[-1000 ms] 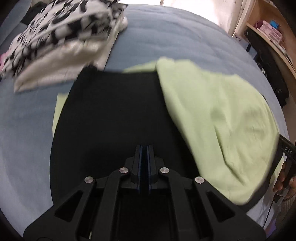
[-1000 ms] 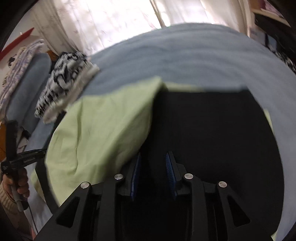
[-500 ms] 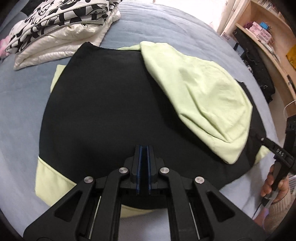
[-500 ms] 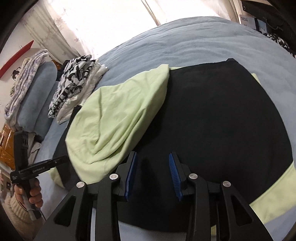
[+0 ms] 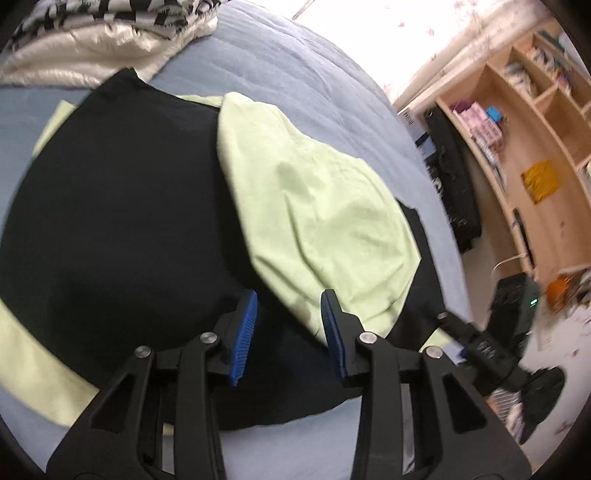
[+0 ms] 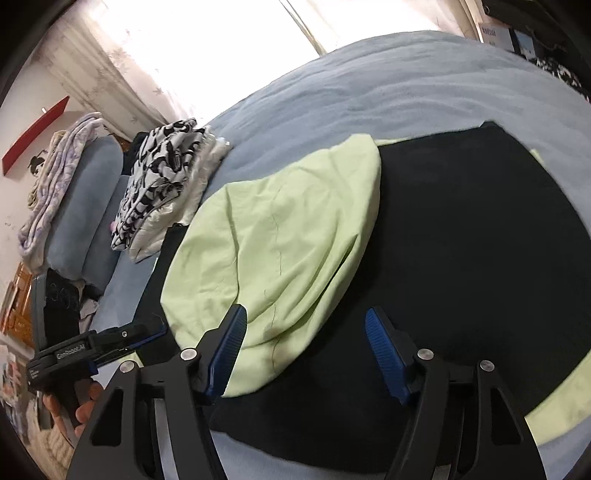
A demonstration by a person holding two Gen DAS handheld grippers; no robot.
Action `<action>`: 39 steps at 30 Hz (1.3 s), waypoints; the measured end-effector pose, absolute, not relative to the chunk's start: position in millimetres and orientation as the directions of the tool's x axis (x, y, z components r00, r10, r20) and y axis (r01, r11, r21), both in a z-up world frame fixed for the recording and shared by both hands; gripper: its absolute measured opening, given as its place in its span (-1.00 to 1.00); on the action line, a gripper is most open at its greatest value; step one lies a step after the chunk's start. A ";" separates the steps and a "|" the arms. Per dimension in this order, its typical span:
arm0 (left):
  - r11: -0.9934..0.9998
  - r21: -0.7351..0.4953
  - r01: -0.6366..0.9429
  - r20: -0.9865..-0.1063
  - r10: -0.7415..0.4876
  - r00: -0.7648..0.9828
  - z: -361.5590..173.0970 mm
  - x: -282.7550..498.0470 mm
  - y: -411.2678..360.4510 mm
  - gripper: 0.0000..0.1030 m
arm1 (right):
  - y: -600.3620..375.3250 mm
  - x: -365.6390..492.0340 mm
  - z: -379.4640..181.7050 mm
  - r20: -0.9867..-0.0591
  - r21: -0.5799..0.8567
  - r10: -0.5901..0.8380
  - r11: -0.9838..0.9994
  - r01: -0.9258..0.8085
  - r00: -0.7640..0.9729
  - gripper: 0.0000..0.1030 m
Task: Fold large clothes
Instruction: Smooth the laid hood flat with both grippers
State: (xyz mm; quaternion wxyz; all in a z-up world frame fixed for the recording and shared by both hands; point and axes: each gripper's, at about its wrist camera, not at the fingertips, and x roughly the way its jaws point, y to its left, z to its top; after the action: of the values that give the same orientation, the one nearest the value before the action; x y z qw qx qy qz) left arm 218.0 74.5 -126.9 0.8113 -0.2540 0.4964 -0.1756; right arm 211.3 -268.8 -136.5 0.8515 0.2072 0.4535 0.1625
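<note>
A large black and light-green garment [image 5: 110, 229] lies spread on the blue bed, with a light-green panel [image 5: 314, 206] folded over its black part. It also shows in the right wrist view [image 6: 480, 240], green panel [image 6: 273, 240] at the left. My left gripper [image 5: 286, 321] is open and empty, above the garment's near edge by the green panel's tip. My right gripper [image 6: 304, 339] is open and empty above the near edge too. Each gripper shows in the other's view, the right [image 5: 476, 343] and the left [image 6: 96, 343].
A stack of folded black-and-white and white clothes [image 5: 110, 33] lies at the far side of the bed [image 6: 369, 85]. Pillows and blankets [image 6: 74, 206] are at the headboard end. Wooden shelves [image 5: 517, 122] and floor clutter [image 5: 528, 314] stand beside the bed.
My left gripper was shut and has opened. My right gripper has opened wider. Both have drawn back toward the garment's near edge, and the left view has swung right.
</note>
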 end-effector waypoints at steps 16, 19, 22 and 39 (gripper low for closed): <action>0.800 -0.593 -0.092 -0.713 -0.468 0.521 -158.1 242.0 81.2 -0.93 | -297.4 226.8 -199.9 -0.595 0.758 0.615 0.644 0.105 0.517 -0.86; 0.811 -0.577 -0.094 -0.726 -0.457 0.513 -179.0 232.8 77.9 -0.93 | -292.7 220.3 -204.1 -0.617 0.721 0.587 0.688 0.077 0.524 -0.87; 0.810 -0.581 -0.079 -0.710 -0.457 0.536 -180.7 226.7 76.8 -0.91 | -284.1 221.2 -194.9 -0.665 0.653 0.543 0.756 0.047 0.514 -0.87; 0.968 -0.245 0.048 -0.699 -0.211 0.684 -99.1 218.1 40.8 -0.84 | -236.7 216.2 -91.8 -0.662 0.312 0.323 0.939 -0.143 0.677 -0.30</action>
State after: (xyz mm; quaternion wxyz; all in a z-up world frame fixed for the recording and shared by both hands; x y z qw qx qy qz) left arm 218.1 40.8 -99.1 0.9116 -0.1042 0.3913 -0.0709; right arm 216.2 -236.7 -91.8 0.9080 0.1179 0.3811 0.1284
